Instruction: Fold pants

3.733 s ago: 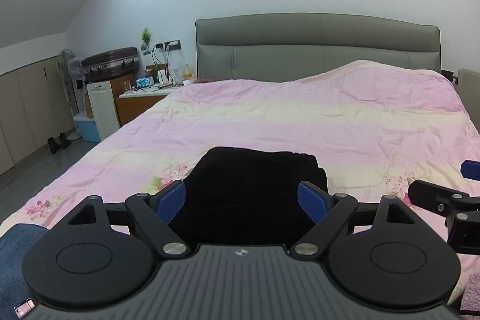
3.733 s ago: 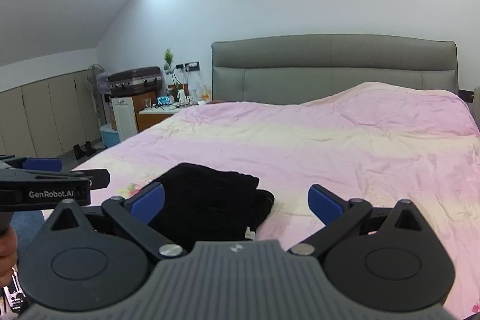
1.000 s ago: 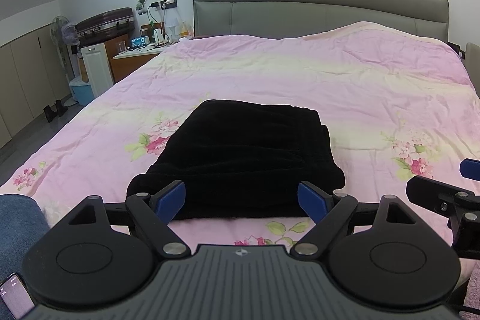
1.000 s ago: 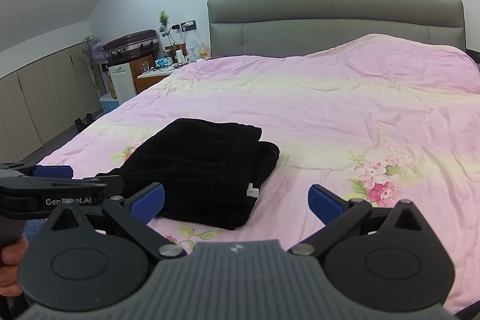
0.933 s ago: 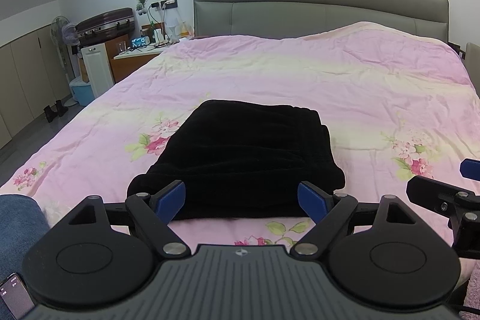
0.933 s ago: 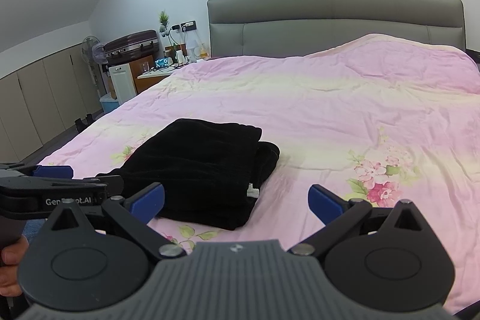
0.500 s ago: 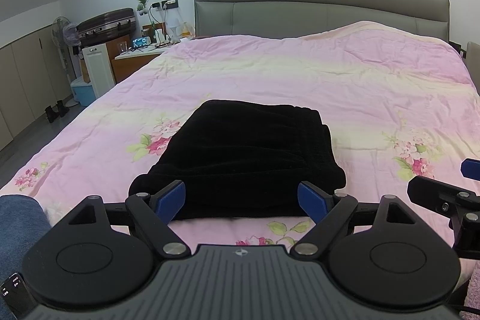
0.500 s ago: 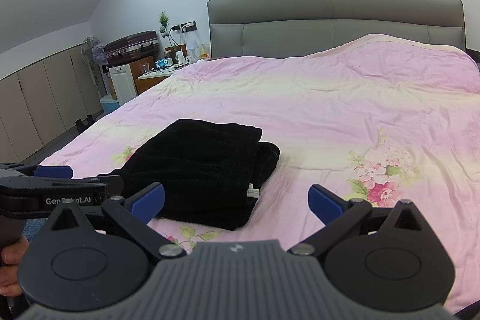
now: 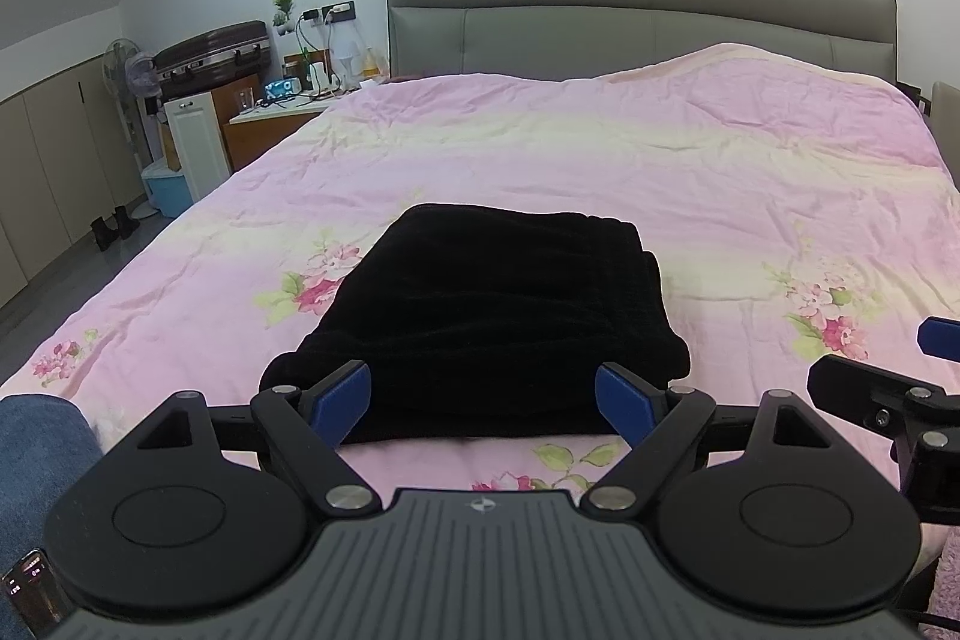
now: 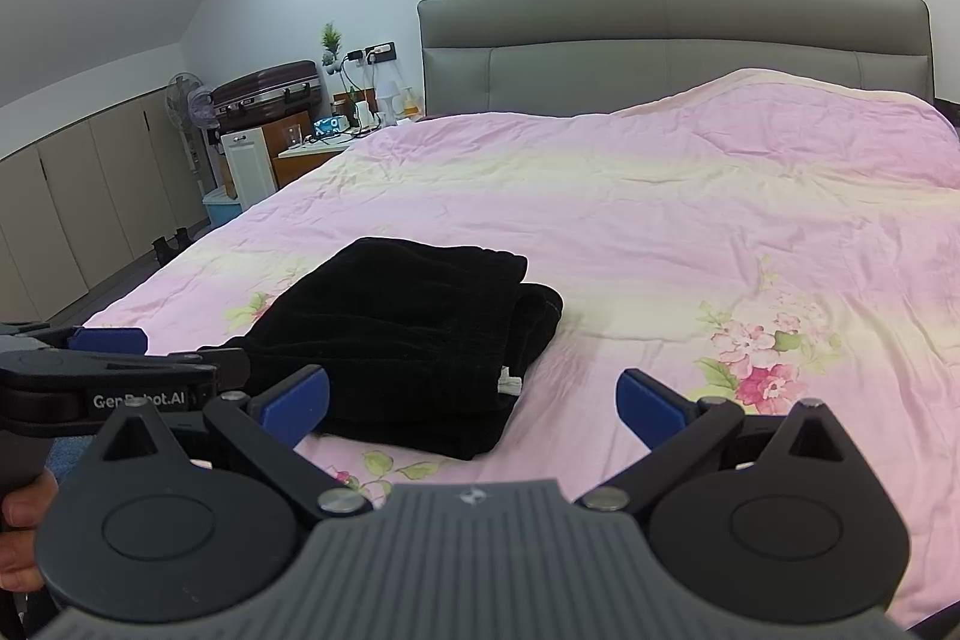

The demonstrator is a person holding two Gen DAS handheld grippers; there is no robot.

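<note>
Bed [image 9: 750, 172] fills my view: pink quilt with pale yellow bands, pink flower prints, light creases all over. Grey padded headboard [image 9: 636, 10] at far end. Quilt bulges up at far right corner, over something hidden. Black pants [image 9: 480, 316] lie directly on quilt near foot edge, folded into compact stack, left of bed's middle. From my right camera, folded pants [image 10: 408, 340] show layered edges on right side, small white tag poking out there. Flower prints [image 9: 324, 280] just beside pants' left edge.

Home bedroom: bed [image 9: 600, 172], nightstand [image 9: 273, 124].
</note>
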